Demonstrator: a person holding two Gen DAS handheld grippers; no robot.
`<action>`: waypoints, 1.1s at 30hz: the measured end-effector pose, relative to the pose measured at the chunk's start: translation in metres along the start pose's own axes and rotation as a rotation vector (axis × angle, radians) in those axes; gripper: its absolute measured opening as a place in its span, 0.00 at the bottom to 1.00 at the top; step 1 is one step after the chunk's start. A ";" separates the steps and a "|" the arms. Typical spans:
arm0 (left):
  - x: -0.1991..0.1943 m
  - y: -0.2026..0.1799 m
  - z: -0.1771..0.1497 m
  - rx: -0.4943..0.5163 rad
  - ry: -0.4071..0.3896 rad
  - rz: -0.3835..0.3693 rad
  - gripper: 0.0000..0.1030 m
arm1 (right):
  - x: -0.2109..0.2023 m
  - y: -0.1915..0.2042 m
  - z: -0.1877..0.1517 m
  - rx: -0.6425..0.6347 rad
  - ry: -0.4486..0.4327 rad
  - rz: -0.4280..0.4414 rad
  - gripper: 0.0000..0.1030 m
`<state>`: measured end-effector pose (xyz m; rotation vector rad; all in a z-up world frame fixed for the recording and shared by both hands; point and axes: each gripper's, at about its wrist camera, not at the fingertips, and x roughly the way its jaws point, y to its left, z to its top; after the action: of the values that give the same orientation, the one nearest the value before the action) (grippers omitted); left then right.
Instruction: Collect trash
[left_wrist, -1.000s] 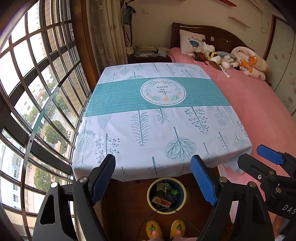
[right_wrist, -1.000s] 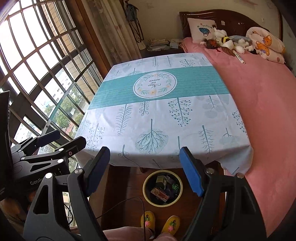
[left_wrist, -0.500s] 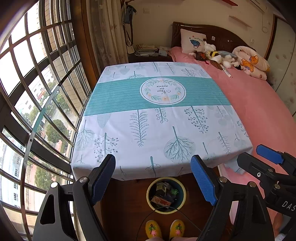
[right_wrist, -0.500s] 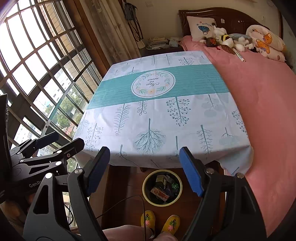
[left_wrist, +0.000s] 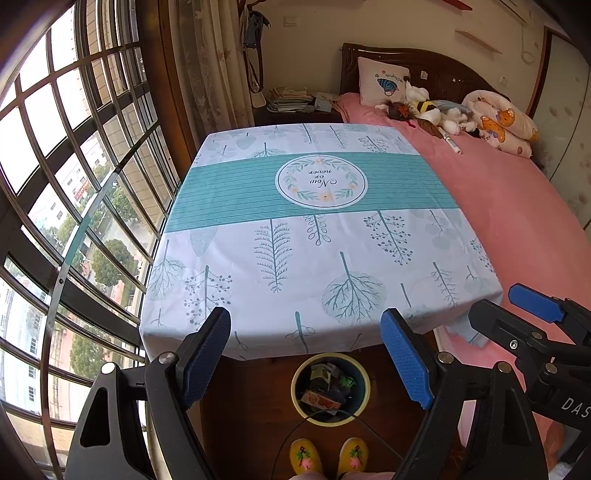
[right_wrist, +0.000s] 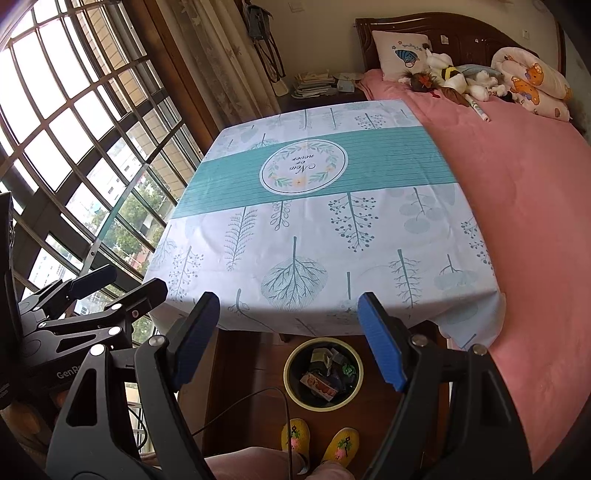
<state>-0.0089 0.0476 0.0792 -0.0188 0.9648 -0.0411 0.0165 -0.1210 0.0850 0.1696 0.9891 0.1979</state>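
A round yellow-rimmed bin stands on the wooden floor just under the table's near edge. Wrappers and other trash lie inside it. The table wears a white and teal leaf-print cloth with nothing on it. My left gripper hangs open above the bin and the table's near edge, with nothing between its blue pads. My right gripper is open too, close beside it on the right, also holding nothing. Each gripper shows at the edge of the other's view.
A bed with a pink sheet runs along the table's right side, with plush toys and a pillow at its head. A large barred window fills the left. Yellow slippers and a black cable lie near the bin.
The right wrist view has drifted very slightly. Both grippers stay open and the bin's contents have not moved.
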 end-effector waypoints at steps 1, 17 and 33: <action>0.000 -0.001 0.000 0.001 -0.001 0.000 0.82 | 0.000 -0.001 0.001 -0.003 0.000 0.002 0.73; -0.001 -0.004 -0.003 0.015 0.012 0.002 0.82 | -0.001 -0.001 0.003 -0.006 -0.001 0.005 0.73; 0.000 -0.005 -0.005 0.022 0.021 -0.004 0.82 | -0.001 -0.002 0.002 -0.006 0.001 0.009 0.73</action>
<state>-0.0130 0.0421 0.0765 0.0006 0.9851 -0.0556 0.0180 -0.1237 0.0862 0.1684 0.9892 0.2088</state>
